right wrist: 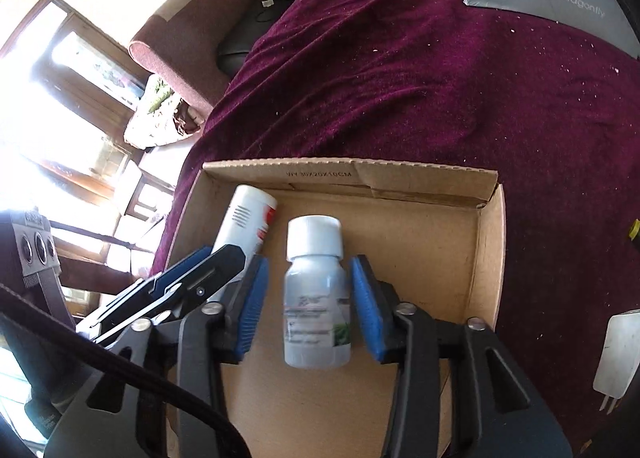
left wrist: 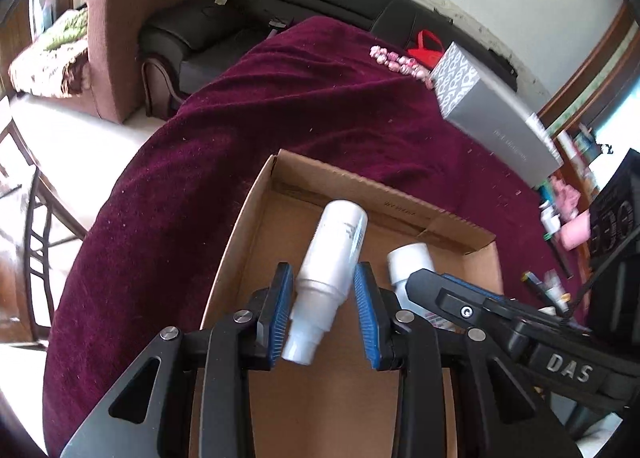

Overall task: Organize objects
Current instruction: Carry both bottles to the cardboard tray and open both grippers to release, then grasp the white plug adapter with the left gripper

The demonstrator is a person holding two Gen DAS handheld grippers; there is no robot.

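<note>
A shallow cardboard box point(left wrist: 376, 194) sits on the maroon cloth; it also shows in the right wrist view point(right wrist: 490, 258). My left gripper point(left wrist: 325, 310) is open around a tall white spray bottle point(left wrist: 334, 258) lying in the box, blue pads apart from it. My right gripper point(right wrist: 308, 302) is open around a small white-capped bottle point(right wrist: 316, 294) in the box, with gaps on both sides. The spray bottle shows in the right wrist view point(right wrist: 248, 218), and the small bottle's cap point(left wrist: 410, 260) in the left wrist view beside the right gripper's finger.
A grey shoe box point(left wrist: 492, 114) lies at the far right of the cloth, with pink beads point(left wrist: 396, 62) beside it. Small items point(left wrist: 560, 218) crowd the right edge. A white plug point(right wrist: 618, 354) lies right of the box. A sofa and armchair stand beyond the table.
</note>
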